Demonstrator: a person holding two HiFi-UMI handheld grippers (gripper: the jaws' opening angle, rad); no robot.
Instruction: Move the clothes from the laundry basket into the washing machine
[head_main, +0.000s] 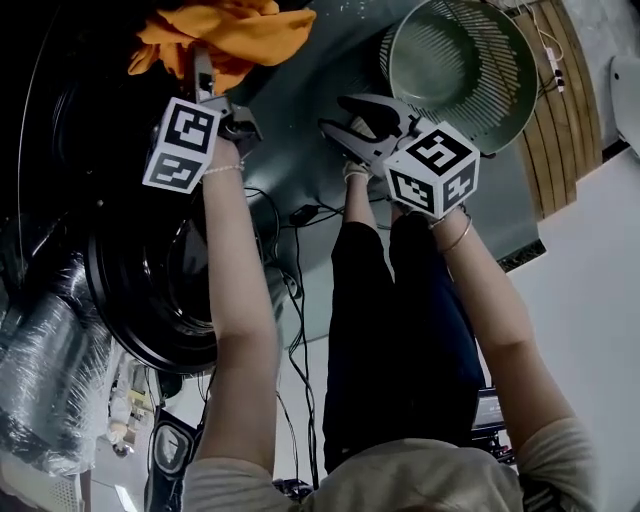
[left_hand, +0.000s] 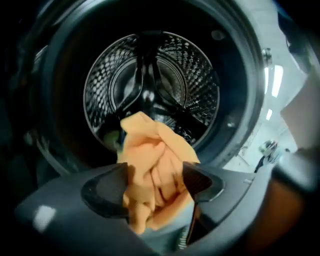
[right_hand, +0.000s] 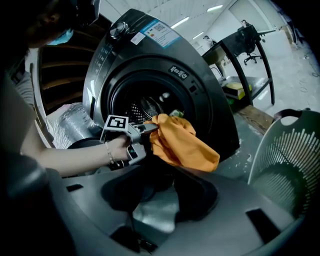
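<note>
We found the left tongs spread wide at the mouth of the washing machine. The orange cloth was bunched between their 2 pads, and it looked loosely lodged rather than pinched. From the right gripper view, the cloth trailed off the tips of those tongs, its long axis slanting down and away from the opening. The drum lay straight ahead of the left tongs and beyond the cloth, so we judged that the coming move depended on sending the cloth forward along the line the tongs pointed. The left hand was clearly the nearer one. The right tongs were held back from the machine with their jaws apart and nothing between them. The laundry basket stood just ahead of them, on the side away from the left tongs, and we saw no clothes in it. Machine and basket both sat on a grey floor. Beyond the right tongs the room opened out to a dark desk frame and a chair under ceiling lights.
</note>
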